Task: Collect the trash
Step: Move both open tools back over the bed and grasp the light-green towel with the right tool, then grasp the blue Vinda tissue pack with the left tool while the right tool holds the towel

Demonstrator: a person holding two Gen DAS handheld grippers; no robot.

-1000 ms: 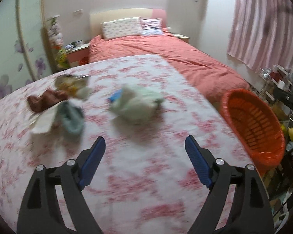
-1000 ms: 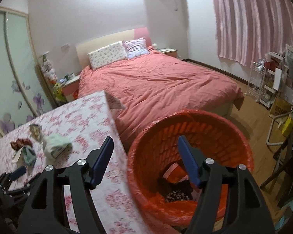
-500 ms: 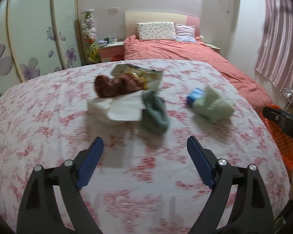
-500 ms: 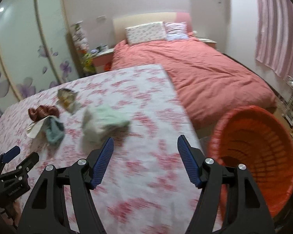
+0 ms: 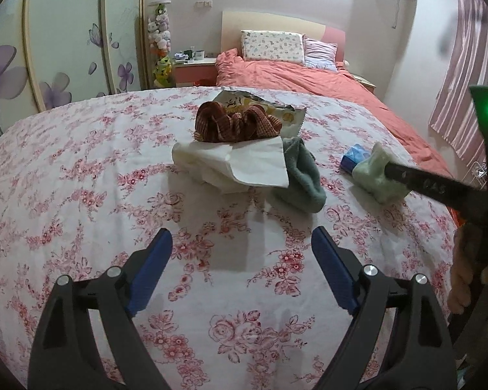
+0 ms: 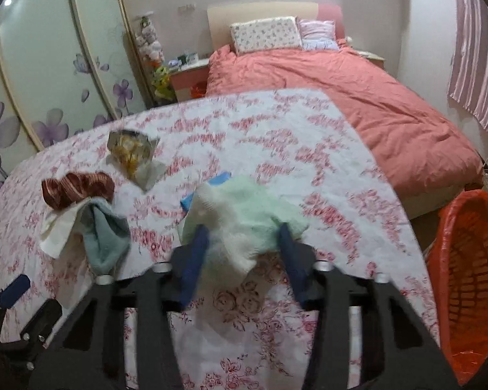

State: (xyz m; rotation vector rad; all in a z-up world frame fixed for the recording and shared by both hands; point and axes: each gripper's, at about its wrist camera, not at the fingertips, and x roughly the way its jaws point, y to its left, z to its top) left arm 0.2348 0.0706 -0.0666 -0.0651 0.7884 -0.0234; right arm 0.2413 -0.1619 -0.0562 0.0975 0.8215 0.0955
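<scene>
On the floral-covered table (image 5: 81,195) lie a white paper napkin (image 5: 237,162), a brown checked cloth (image 5: 234,126), a yellow snack wrapper (image 5: 276,110), a teal cloth (image 5: 302,178), a small blue packet (image 5: 354,157) and a pale green cloth (image 6: 240,214). My right gripper (image 6: 242,243) is open with its blue pads on either side of the pale green cloth. My left gripper (image 5: 240,269) is open and empty, a short way in front of the napkin pile. The right gripper's finger shows in the left wrist view (image 5: 423,185) against the green cloth (image 5: 374,175).
An orange basket (image 6: 471,279) stands off the table's right edge. A bed with a salmon duvet (image 6: 358,97) lies beyond the table. A wardrobe with purple flowers (image 5: 65,48) is at left, a bedside table (image 5: 195,68) at the back.
My right gripper swung left from the orange basket to the pale green cloth and now straddles it. My left gripper turned left and moved closer to the napkin pile.
</scene>
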